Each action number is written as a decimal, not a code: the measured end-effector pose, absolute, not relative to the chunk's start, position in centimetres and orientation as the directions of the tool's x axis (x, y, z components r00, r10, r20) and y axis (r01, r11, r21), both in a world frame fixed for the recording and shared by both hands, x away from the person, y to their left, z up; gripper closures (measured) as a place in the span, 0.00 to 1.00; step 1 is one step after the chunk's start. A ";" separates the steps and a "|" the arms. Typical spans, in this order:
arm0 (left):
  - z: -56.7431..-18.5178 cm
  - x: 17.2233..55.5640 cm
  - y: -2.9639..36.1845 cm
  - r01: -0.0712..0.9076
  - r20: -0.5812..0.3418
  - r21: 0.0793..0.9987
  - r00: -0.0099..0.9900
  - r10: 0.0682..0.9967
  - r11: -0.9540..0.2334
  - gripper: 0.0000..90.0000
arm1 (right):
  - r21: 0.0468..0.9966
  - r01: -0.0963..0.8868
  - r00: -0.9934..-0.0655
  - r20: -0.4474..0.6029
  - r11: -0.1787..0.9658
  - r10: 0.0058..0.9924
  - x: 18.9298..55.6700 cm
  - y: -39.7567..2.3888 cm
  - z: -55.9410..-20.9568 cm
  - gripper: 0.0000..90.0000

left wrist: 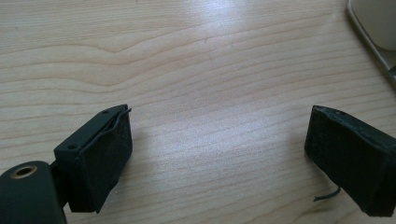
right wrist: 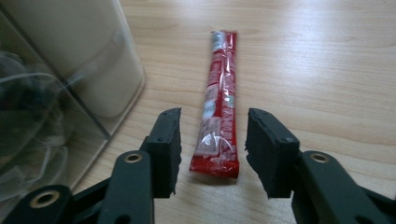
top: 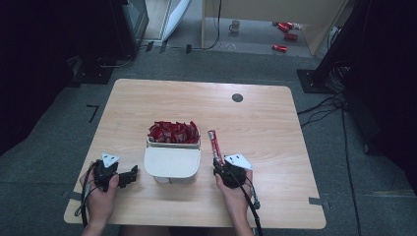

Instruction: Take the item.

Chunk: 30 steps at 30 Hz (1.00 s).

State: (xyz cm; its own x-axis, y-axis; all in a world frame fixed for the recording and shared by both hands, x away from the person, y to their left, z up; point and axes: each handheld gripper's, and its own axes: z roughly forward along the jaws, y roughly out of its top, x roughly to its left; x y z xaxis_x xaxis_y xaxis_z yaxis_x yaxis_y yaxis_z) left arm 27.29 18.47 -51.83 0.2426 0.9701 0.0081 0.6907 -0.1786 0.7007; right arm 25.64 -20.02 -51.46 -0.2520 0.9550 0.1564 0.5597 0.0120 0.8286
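— Item one: red stick sachet (right wrist: 218, 105). Where was it logged?

— It was found flat on the wooden table (top: 265, 118), just right of the white container (top: 172, 162), its near end lying between the jaws of the right gripper (right wrist: 212, 149). The jaws were parted to either side of it, not closed on it.

— And the container?

— More red sachets (top: 173, 132) were heaped in its far compartment.

— Left gripper (left wrist: 217, 154)?

— It was recorded over bare wood left of the container, jaws spread wide, nothing held.
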 end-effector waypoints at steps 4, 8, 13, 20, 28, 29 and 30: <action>-51.8 27.3 18.5 0.691 0.008 0.701 0.243 0.970 -0.179 0.09 | 0.834 0.551 -0.283 0.161 0.022 0.946 25.5 -20.7 -50.9 0.49; -51.8 27.3 18.5 0.691 0.008 0.701 0.243 0.970 -0.179 0.09 | 0.829 0.559 -0.255 0.155 0.015 0.954 25.5 -22.3 -50.4 0.31; -51.8 27.3 18.5 0.691 0.008 0.701 0.243 0.970 -0.178 0.09 | 0.827 0.562 -0.224 0.133 0.017 0.966 25.0 -25.4 -49.6 0.14; -51.8 27.3 18.5 0.691 0.008 0.701 0.243 0.970 -0.179 0.09 | 0.808 0.589 -0.172 0.115 0.009 0.978 24.6 -29.2 -49.4 0.00; -51.8 27.3 18.5 0.691 0.008 0.701 0.243 0.970 -0.179 0.09 | 0.788 0.616 -0.079 0.078 -0.013 0.994 23.7 -33.2 -50.3 0.00; -51.8 27.3 18.5 0.691 0.008 0.701 0.243 0.970 -0.179 0.09 | 0.784 0.621 -0.063 0.079 -0.023 0.995 23.6 -33.8 -50.4 0.00; -51.8 27.3 18.5 0.691 0.008 0.701 0.243 0.970 -0.179 0.09 | 0.783 0.621 -0.052 0.076 -0.027 0.996 23.4 -34.6 -50.6 0.00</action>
